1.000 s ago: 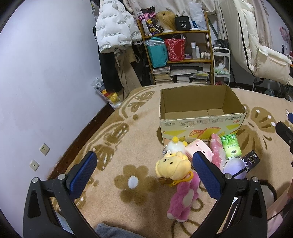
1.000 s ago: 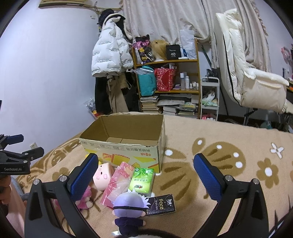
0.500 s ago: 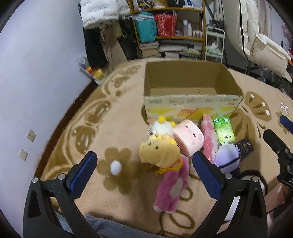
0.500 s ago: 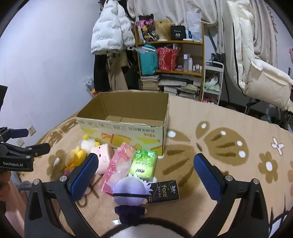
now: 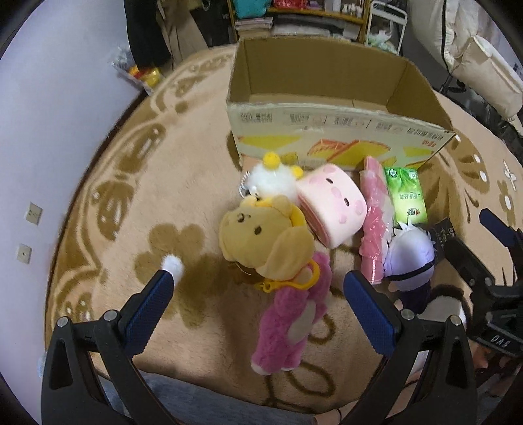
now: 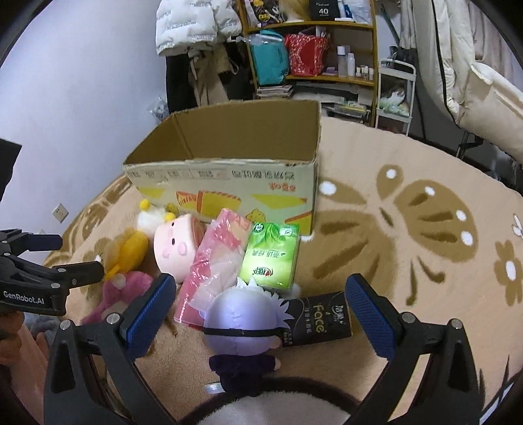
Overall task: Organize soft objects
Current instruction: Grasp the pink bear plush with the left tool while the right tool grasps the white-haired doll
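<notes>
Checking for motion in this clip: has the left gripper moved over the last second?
Yes. The left gripper has tipped down and closed in on the toys: the box looms larger, and the shelf behind it has slid out of view.

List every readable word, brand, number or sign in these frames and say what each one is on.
"face": black tissue pack by the purple-haired doll.
"GenRobot.AI": body of the left gripper, in the right wrist view.
"40": black box on the top shelf.
Cardboard box and green tissue pack: printed characters, upside down, not readable here.
</notes>
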The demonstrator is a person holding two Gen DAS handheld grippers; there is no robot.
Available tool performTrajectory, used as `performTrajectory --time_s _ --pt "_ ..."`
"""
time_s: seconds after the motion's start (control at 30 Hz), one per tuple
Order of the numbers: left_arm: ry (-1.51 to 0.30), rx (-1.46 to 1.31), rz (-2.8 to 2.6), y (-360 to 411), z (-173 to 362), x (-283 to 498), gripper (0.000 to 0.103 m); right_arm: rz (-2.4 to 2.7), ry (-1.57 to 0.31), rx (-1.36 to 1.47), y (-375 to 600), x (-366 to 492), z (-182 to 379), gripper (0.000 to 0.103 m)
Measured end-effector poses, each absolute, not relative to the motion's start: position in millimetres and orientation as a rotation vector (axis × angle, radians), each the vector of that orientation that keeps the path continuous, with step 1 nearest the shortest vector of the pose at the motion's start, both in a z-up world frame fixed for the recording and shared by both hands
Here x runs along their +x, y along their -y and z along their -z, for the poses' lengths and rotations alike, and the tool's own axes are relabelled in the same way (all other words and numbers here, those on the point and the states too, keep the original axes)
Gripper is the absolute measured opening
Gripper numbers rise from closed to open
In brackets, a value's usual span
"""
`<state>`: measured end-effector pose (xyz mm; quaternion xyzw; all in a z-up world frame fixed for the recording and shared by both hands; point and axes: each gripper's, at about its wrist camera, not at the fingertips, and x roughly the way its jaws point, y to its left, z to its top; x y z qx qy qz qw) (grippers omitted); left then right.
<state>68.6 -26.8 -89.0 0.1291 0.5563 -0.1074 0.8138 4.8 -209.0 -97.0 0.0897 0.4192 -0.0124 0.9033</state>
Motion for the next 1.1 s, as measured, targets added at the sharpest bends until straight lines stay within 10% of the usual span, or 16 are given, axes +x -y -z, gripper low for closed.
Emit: performTrajectory --time_s 0.63,0.8,1.1 --pt "-1.428 0.332 0.256 41 147 79 0.102 -0.028 -1.003 0.201 207 26 135 0.101" --pt "-1.478 0.319 0.278 41 159 83 0.079 -0.078 -1.042 0.227 203 29 144 0.078" --pt "-1.541 0.293 0.324 49 172 80 0.049 -0.113 -1.094 0.218 194 37 159 0.069"
